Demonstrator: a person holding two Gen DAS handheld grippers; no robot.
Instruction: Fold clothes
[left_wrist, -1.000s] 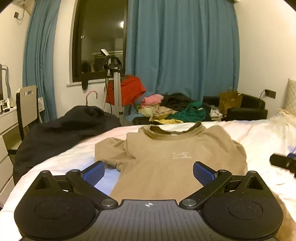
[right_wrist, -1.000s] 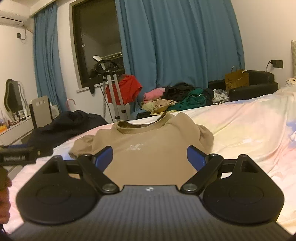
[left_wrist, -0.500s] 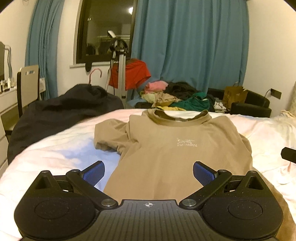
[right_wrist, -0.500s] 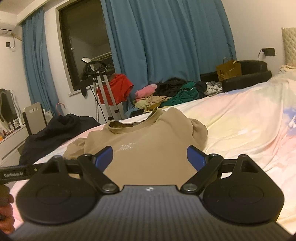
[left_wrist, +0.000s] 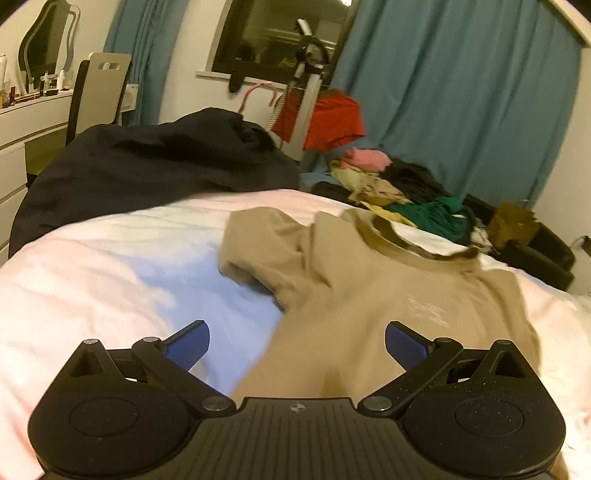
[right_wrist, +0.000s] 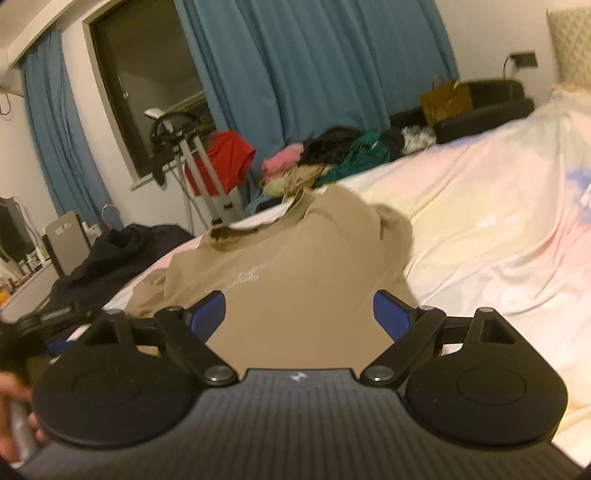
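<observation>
A tan T-shirt (left_wrist: 369, 295) lies face up on the white bed sheet (left_wrist: 110, 280), collar toward the curtains, its left sleeve (left_wrist: 258, 247) bunched. My left gripper (left_wrist: 297, 341) hovers open over the shirt's lower left edge, nothing between its blue pads. In the right wrist view the same T-shirt (right_wrist: 295, 273) spreads ahead, and my right gripper (right_wrist: 299, 314) stands open above its lower part, holding nothing. The left gripper's body (right_wrist: 44, 321) and a hand (right_wrist: 14, 417) show at that view's left edge.
A dark garment heap (left_wrist: 147, 162) covers the bed's far left corner. Beyond the bed lie a pile of mixed clothes (left_wrist: 399, 188), a stand with a red garment (left_wrist: 328, 118), blue curtains (left_wrist: 461, 92) and a black sofa (right_wrist: 484, 107). A chair and dresser (left_wrist: 33, 122) stand left.
The left gripper has swung left and down and rolled, so the shirt now sits to the right of its view. The right gripper rolled a little and dropped slightly closer to the shirt.
</observation>
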